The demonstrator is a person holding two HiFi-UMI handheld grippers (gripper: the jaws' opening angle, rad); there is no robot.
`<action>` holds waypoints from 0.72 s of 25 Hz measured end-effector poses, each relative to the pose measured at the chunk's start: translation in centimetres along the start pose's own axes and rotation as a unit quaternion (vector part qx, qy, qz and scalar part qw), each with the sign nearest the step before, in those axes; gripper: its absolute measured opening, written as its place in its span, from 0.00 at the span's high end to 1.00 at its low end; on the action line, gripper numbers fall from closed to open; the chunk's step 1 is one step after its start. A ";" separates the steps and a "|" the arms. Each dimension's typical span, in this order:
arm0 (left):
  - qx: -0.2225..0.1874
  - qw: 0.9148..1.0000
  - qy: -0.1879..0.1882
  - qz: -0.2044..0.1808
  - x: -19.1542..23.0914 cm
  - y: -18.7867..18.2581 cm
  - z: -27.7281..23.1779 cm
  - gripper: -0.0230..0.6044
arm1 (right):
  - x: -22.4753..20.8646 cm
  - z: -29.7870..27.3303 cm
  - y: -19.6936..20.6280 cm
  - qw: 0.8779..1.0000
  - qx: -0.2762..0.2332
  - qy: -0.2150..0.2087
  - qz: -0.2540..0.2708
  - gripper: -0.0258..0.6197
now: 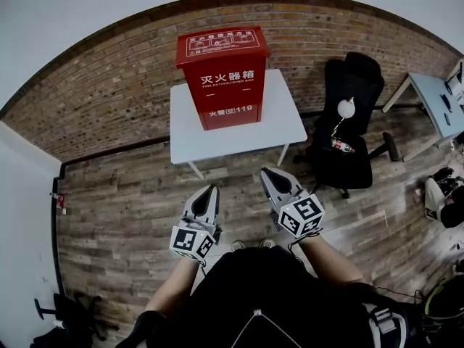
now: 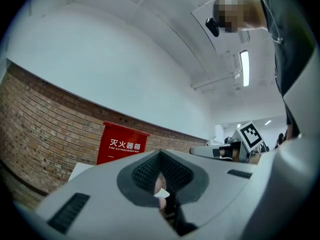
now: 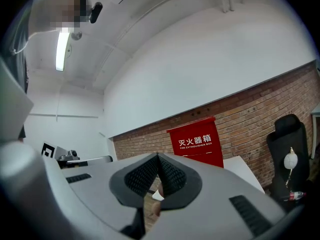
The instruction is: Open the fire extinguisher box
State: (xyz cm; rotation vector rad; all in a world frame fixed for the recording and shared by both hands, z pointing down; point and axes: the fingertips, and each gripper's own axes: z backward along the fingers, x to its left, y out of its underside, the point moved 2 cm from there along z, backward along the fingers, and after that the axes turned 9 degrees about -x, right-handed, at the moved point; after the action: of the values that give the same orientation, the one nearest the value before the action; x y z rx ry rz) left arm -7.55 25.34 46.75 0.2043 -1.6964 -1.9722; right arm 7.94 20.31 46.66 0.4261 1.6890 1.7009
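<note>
Fire extinguisher box shut; top seen head view only; both jaws clenched.

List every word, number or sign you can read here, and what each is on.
"灭火器箱": box front, large white characters.
"FIRE EXTINGUISHER BOX": just beneath, small.
"火警 119": foot of the front.
Lid: a line of characters and diagrams, too small to read.
Bottle label: too small to read.

The red fire extinguisher box stands upright and shut on the far white table, against the brick wall.
</note>
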 end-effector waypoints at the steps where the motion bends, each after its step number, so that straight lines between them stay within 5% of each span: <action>1: 0.000 1.000 0.001 -0.001 0.4 -0.1 0.0 0.89 | 0.1 -0.4 0.0 1.000 -0.002 0.003 -0.001 0.93; 18: 0.000 1.000 0.024 -0.011 5.7 -0.3 -2.0 0.89 | 0.0 -5.2 0.6 0.999 -0.008 0.048 0.005 0.93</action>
State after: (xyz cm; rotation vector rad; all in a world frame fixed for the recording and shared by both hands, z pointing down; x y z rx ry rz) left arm -11.64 20.92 47.31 0.2695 -1.6707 -1.9680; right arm 4.31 16.51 46.75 0.3505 1.7418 1.7658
